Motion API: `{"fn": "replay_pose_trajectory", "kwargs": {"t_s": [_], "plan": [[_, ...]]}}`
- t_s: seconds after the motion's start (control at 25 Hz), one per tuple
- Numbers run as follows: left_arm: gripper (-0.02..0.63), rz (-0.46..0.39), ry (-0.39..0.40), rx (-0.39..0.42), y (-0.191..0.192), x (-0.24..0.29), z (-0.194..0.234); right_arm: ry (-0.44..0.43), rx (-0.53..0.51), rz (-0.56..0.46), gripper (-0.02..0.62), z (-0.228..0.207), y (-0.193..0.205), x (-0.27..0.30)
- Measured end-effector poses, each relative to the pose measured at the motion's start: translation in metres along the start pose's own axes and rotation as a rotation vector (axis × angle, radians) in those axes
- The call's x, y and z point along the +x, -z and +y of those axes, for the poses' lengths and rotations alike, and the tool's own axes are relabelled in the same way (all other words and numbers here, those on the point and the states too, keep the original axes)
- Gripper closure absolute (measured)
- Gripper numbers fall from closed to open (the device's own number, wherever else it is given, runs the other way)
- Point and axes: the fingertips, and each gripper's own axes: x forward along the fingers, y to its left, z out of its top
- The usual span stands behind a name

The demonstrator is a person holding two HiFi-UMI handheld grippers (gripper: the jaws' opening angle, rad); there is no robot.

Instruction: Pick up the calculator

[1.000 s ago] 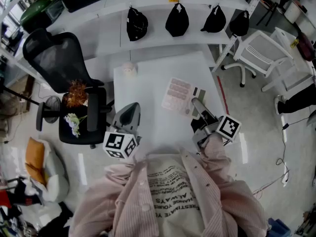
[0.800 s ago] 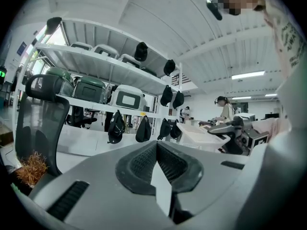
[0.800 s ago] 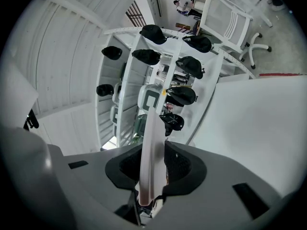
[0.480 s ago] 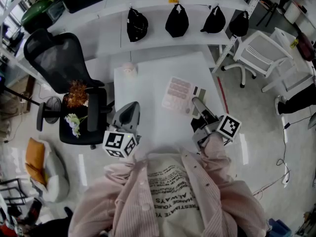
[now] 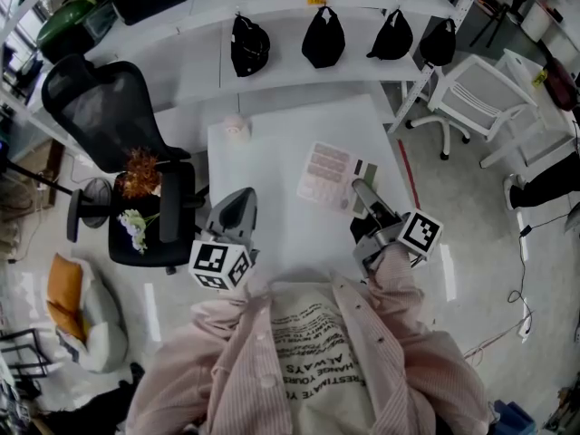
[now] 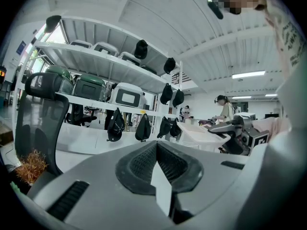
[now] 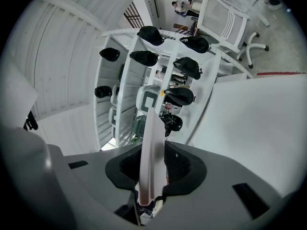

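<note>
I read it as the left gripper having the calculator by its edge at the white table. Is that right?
Not quite. It is the right gripper, not the left, that has the calculator by its edge at the white table. The right gripper view shows the calculator edge-on between its jaws. The left gripper holds nothing.

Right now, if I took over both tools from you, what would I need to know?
Left tool: shut, empty, over the near left of the white table.
Right tool: shut on the calculator, at its near edge.
The calculator is above the table's right side and looks lifted clear.
Done: the grasp and, it seems, the lift.
Left: raise it more to be sure.
</note>
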Motion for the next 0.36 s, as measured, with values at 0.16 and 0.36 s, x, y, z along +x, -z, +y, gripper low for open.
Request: {"fn": "replay_pose_trajectory", "kwargs": {"t_s": [0.16, 0.36], "plan": [[0.604, 0.003, -0.002, -0.005, 0.0017, 0.0016, 0.0001, -0.008, 0.013, 0.0, 0.506, -0.0015, -0.0012, 0.0001], [0.604, 0.003, -0.005, -0.009, 0.0029, 0.0035, -0.0019, -0.015, 0.019, 0.002, 0.506, -0.0026, -0.0042, -0.001]]}}
